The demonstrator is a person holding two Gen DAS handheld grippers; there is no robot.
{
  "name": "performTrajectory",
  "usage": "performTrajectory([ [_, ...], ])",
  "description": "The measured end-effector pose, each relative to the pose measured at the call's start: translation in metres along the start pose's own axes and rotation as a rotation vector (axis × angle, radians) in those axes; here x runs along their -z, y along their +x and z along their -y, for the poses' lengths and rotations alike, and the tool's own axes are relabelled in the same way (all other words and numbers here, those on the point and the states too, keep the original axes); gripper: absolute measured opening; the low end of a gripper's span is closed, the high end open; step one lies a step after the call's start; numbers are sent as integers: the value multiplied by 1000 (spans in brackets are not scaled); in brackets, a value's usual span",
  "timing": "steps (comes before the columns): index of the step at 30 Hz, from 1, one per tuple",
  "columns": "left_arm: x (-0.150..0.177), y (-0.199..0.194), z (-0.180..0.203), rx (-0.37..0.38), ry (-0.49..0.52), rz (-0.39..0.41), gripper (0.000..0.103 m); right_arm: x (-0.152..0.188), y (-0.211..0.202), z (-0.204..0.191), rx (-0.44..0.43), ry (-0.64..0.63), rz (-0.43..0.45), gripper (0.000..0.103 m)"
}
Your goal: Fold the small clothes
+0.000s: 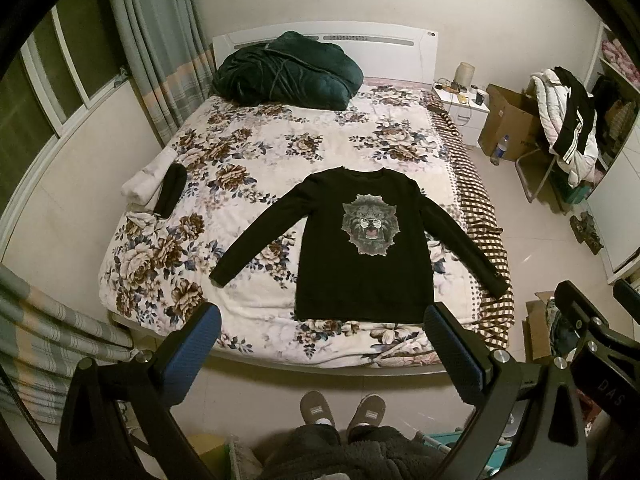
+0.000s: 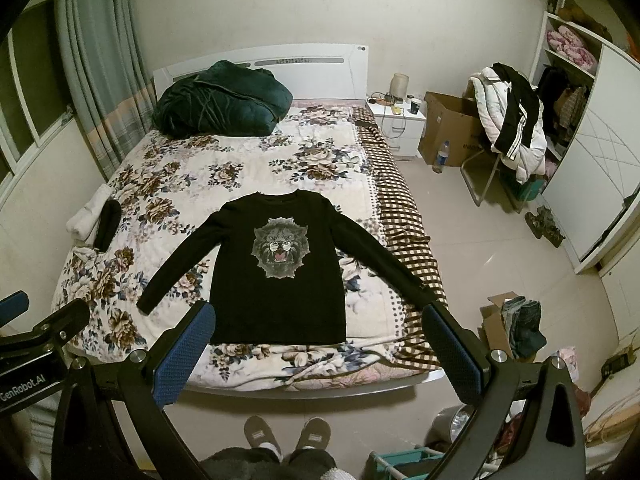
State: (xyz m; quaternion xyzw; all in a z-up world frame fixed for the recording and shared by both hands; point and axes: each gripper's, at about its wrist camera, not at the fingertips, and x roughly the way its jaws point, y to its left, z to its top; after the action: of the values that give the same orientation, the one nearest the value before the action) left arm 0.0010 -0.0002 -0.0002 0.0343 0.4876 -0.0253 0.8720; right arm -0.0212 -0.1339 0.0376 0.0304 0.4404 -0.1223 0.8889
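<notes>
Floral quilted bed [image 1: 248,148] — flat black sweatshirt [image 1: 360,276]

Left gripper [image 1: 322,320] and right gripper [image 2: 318,320] side by side, raised, jaws wide apart, empty.

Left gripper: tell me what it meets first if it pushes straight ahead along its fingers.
Probably the black lion-print sweatshirt spread flat on the floral bedspread. The left gripper is open and held short of the bed, with nothing visible between; depth is uncertain.
</notes>
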Motion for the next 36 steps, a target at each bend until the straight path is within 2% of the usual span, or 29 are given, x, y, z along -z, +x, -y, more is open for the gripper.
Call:
performTrajectory([
  [14,-3,-1,0,5,0,3,103,0,-1,1,-1,2,3,103],
  [21,-21,0,10,4,-2,7,103,-3,2,2,-2,0,4,103],
  [25,-21,0,11,5,-3,8,103,-2,4,3,-3,-1,4,103],
  [29,-27,0,10,-6,-5,19,103,-13,7,7,-12,0,-7,103],
  [31,-33,8,13,-27,-17,38,103,-18,17,13,-17,8,-9,103],
  [32,-36,15,14,-34,-24,42,103,-33,20,14,-17,14,-10,103],
  [36,-50,50,23,-70,-55,55,103,-38,73,35,-21,54,-33,103],
])
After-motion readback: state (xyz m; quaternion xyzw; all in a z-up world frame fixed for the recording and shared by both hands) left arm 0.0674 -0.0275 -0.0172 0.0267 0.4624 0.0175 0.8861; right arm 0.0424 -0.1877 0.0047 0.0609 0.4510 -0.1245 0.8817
